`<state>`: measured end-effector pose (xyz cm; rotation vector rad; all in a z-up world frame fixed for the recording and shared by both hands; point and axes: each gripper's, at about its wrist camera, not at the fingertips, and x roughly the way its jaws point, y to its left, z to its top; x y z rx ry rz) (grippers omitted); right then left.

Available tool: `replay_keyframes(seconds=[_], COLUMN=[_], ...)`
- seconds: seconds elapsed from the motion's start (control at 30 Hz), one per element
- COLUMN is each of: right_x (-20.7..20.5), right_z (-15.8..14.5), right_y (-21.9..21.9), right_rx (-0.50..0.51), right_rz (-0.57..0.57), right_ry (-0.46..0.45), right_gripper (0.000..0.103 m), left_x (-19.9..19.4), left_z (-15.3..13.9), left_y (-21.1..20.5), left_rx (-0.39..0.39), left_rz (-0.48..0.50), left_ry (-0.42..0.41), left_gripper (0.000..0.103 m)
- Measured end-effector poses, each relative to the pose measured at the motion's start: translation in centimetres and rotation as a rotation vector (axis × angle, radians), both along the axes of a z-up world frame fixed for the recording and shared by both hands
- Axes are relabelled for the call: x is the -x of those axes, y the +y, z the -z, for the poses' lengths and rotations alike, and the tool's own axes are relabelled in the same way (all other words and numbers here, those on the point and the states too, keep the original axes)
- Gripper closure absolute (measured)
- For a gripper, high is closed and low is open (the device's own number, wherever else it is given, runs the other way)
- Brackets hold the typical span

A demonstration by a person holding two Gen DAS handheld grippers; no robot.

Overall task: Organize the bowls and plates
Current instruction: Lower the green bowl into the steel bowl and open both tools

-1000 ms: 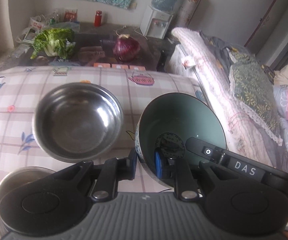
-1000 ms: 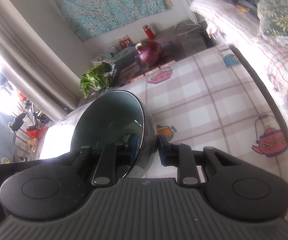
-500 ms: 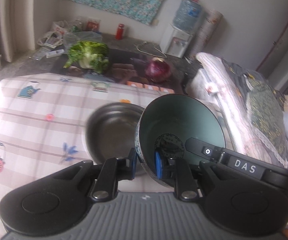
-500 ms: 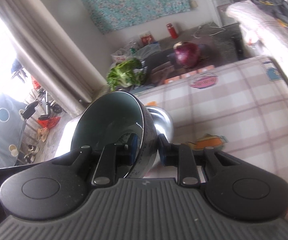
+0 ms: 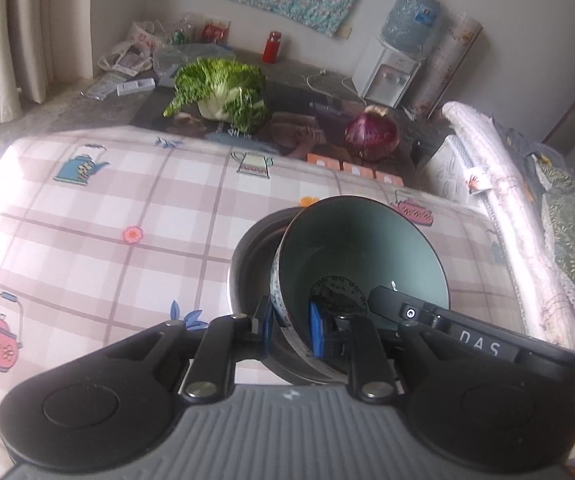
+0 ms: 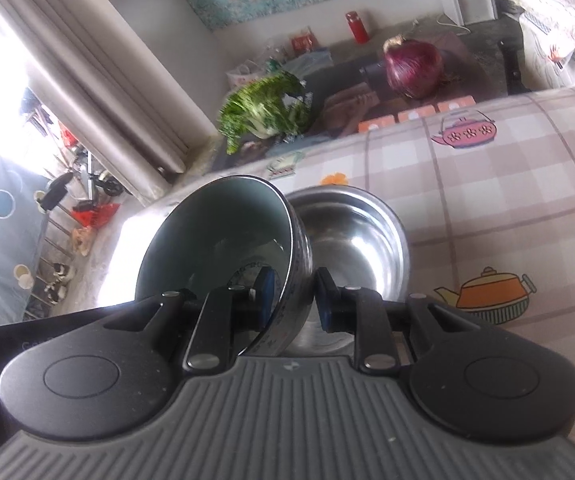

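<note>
Green bowl [image 5: 361, 256] is clamped by its rim in both the left claw [image 5: 290, 328] and right claw [image 6: 293, 300], tilted just above a steel bowl [image 6: 361, 240] ahead.

Home living rm: teapot-print tablecloth [image 5: 135, 208], water dispenser [image 5: 387, 76] far right, curtain [image 6: 99, 60] left, bedding [image 5: 527, 200] right.

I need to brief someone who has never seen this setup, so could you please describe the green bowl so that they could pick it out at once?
Start at the table with the checked teapot-print cloth. Above it, both grippers, the left gripper and the right gripper, clamp opposite sides of the green bowl, tilted over the steel bowl. Unlike that shiny bare-metal neighbour, it is matte green inside with a patterned outside.
</note>
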<state>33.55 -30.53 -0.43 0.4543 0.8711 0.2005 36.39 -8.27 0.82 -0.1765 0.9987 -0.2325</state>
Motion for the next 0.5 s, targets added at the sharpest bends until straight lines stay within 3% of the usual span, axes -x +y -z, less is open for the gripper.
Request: replay_keyframes(seconds=[0.23, 0.5], right_x=[-1.8, -2.9], right_z=[2.7, 4.5], right_y=[-0.3, 0.1], right_rx=[0.047, 0.105], right_rz=[0.022, 0.021], right_ry=[0.032, 0.037], right_gripper=[0.082, 0.078], left_x=[-1.8, -1.7], left_z=[3.0, 3.0], left_y=[-1.1, -0.8], left_rx=[-0.038, -0.044], left_rz=[0.013, 0.02], left_ry=[0.057, 0.034], left_gripper=[0.083, 0.078])
